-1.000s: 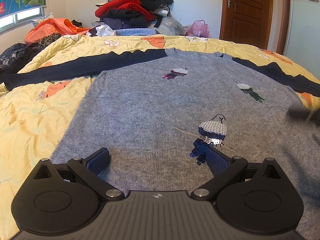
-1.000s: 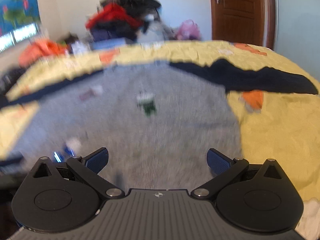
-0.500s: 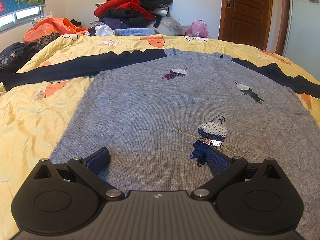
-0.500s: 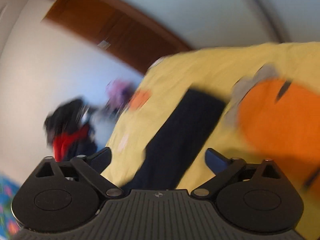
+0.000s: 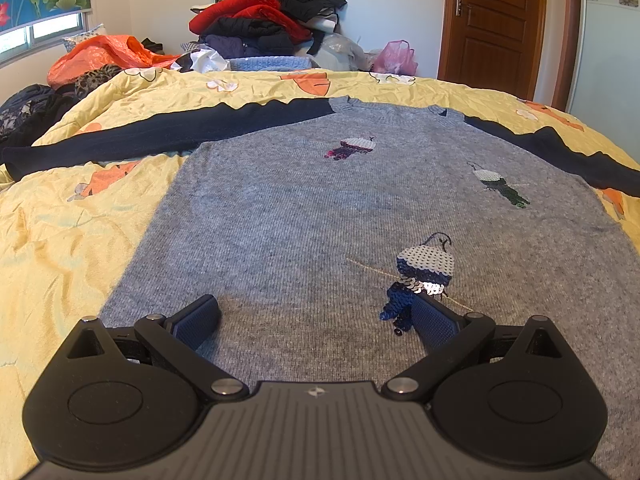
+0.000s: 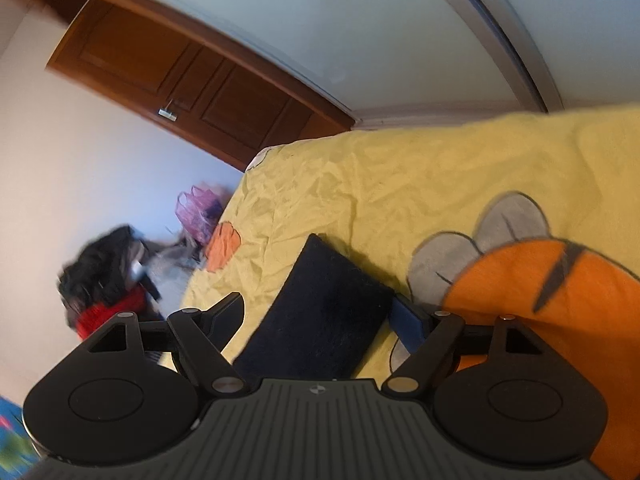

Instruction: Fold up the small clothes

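Sweater (image 5: 320,208) lies flat under the released left gripper (image 5: 316,316); its sleeve (image 6: 320,320) sits between the closing, not yet gripping right gripper (image 6: 320,312).

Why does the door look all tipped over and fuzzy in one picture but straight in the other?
Right wrist view: the camera is rolled sideways, so the door slants, and the far clothes pile is smeared with blur. Left wrist view: level and sharp, so its door stands upright; the fisheye lens only bends the edges of the yellow bedspread.

Left view looks low along the sweater (image 5: 340,216); right view, rolled, sits close over its sleeve (image 6: 320,312).
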`<state>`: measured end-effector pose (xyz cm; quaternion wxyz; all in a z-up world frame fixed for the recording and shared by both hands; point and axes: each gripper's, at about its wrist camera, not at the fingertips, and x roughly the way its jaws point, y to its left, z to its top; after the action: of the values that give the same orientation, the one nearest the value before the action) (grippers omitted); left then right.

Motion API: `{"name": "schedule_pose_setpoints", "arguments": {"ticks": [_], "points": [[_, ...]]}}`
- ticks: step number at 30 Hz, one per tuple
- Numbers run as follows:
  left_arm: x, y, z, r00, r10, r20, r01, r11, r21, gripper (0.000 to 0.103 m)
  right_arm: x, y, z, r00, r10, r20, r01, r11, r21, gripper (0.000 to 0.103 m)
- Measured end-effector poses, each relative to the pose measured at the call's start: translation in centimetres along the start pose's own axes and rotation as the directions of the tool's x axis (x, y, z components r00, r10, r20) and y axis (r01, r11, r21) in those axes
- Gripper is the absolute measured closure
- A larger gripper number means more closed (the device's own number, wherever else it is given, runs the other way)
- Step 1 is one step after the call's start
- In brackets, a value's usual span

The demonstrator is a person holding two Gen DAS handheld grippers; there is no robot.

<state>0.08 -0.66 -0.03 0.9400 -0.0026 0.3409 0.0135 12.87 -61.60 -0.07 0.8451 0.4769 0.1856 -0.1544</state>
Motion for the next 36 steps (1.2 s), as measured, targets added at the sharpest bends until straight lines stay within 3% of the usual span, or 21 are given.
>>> {"name": "schedule_pose_setpoints", "arguments": {"ticks": [1, 3, 4, 6, 8, 12, 15, 18, 20, 22, 27, 28, 30, 32, 34, 36], "points": [[0.0, 0.0, 0.0, 1.000, 0.001, 0.000, -0.001, 1.000, 0.000, 0.000, 0.2, 0.3, 0.0, 1.000, -0.017, 0.006, 0.018, 0.999, -0.032, 0.033], [0.0, 0.0, 0.0, 1.000, 0.000, 0.000, 0.000, 1.000, 0.000, 0.000, 0.7, 0.5, -0.1, 0.997, -0.074, -0.003, 0.074, 0.993, -0.088, 0.063], [0.0, 0.0, 0.0, 1.000, -0.001, 0.000, 0.001, 1.000, -0.001, 0.000, 1.0, 0.5, -0.2, 0.994, -0.105, -0.012, 0.103, 0.989, -0.104, 0.091], [0.1, 0.0, 0.1, 1.000, -0.002, 0.001, 0.002, 1.000, -0.002, 0.000, 0.8, 0.8, -0.4, 0.993, -0.113, 0.013, 0.114, 0.986, -0.120, 0.092], [0.1, 0.0, 0.1, 1.000, -0.003, 0.001, 0.003, 1.000, -0.004, 0.000, -0.2, 2.4, -1.1, 0.993, -0.101, 0.054, 0.109, 0.981, -0.164, 0.091], [0.2, 0.2, 0.2, 1.000, -0.010, 0.004, 0.011, 1.000, -0.012, 0.000, -3.5, 8.7, -5.0, 0.996, 0.040, 0.081, -0.013, 0.950, -0.311, 0.091], [0.2, 0.3, 0.2, 1.000, -0.016, 0.007, 0.016, 1.000, -0.018, 0.000, -5.5, 14.4, -10.8, 0.983, 0.184, -0.009, -0.167, 0.869, -0.467, 0.091], [0.1, 0.4, 0.1, 1.000, -0.017, 0.008, 0.018, 1.000, -0.018, 0.000, -5.4, 18.3, -17.7, 0.944, 0.264, -0.197, -0.329, 0.791, -0.515, 0.091], [0.1, 0.4, 0.1, 1.000, -0.017, 0.008, 0.017, 1.000, -0.018, 0.000, -4.2, 19.9, -22.5, 0.918, 0.250, -0.308, -0.385, 0.749, -0.538, 0.091], [0.1, 0.4, 0.1, 1.000, -0.018, 0.008, 0.018, 1.000, -0.019, 0.000, -3.4, 20.9, -26.9, 0.907, 0.207, -0.367, -0.397, 0.712, -0.579, 0.091], [0.1, 0.5, 0.1, 1.000, -0.021, 0.008, 0.021, 1.000, -0.019, 0.000, -1.7, 20.9, -32.4, 0.922, 0.091, -0.376, -0.335, 0.673, -0.659, 0.090], [0.1, 0.5, 0.1, 1.000, -0.019, 0.008, 0.020, 1.000, -0.019, 0.000, -2.0, 20.5, -32.5, 0.921, 0.108, -0.375, -0.345, 0.674, -0.653, 0.090], [0.1, 0.6, 0.1, 1.000, -0.023, 0.009, 0.023, 1.000, -0.021, 0.000, -2.6, 19.8, -31.9, 0.911, 0.127, -0.392, -0.364, 0.694, -0.621, 0.072], [-0.1, 0.8, 0.2, 0.999, -0.047, 0.015, 0.048, 0.999, -0.024, 0.000, -3.7, 19.5, -31.2, 0.909, 0.163, -0.383, -0.379, 0.706, -0.598, 0.036], [-0.7, 0.9, 0.8, 0.994, -0.098, 0.041, 0.099, 0.995, -0.029, 0.000, -4.6, 18.7, -30.7, 0.905, 0.208, -0.371, -0.404, 0.691, -0.599, 0.026], [-1.2, 0.7, 2.3, 0.987, -0.132, 0.092, 0.136, 0.990, -0.043, 0.000, -5.8, 17.6, -30.5, 0.897, 0.218, -0.384, -0.423, 0.673, -0.607, 0.026]]}}
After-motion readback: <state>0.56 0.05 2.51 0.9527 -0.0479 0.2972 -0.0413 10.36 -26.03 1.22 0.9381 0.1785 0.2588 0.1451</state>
